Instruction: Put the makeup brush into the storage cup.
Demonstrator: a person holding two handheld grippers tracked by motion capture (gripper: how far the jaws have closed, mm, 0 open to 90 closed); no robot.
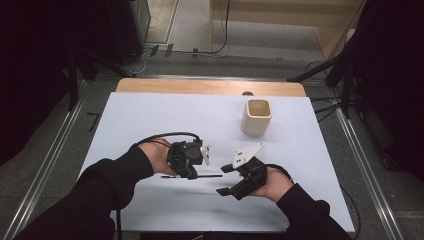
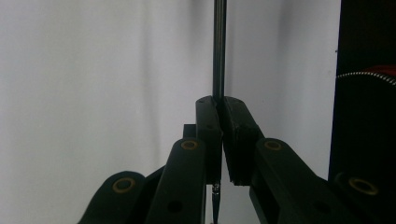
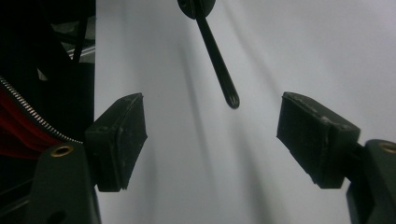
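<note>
High view: left gripper (image 1: 200, 161) pinches a thin black stick (image 1: 210, 176). Right gripper (image 1: 227, 180) is spread wide, stick tip between its jaws; closing crooked could knock it loose.

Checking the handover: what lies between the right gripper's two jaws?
In the right gripper view, the tip of the thin black rod points into the gap; the right gripper has open jaws, not touching it, white table behind.
</note>
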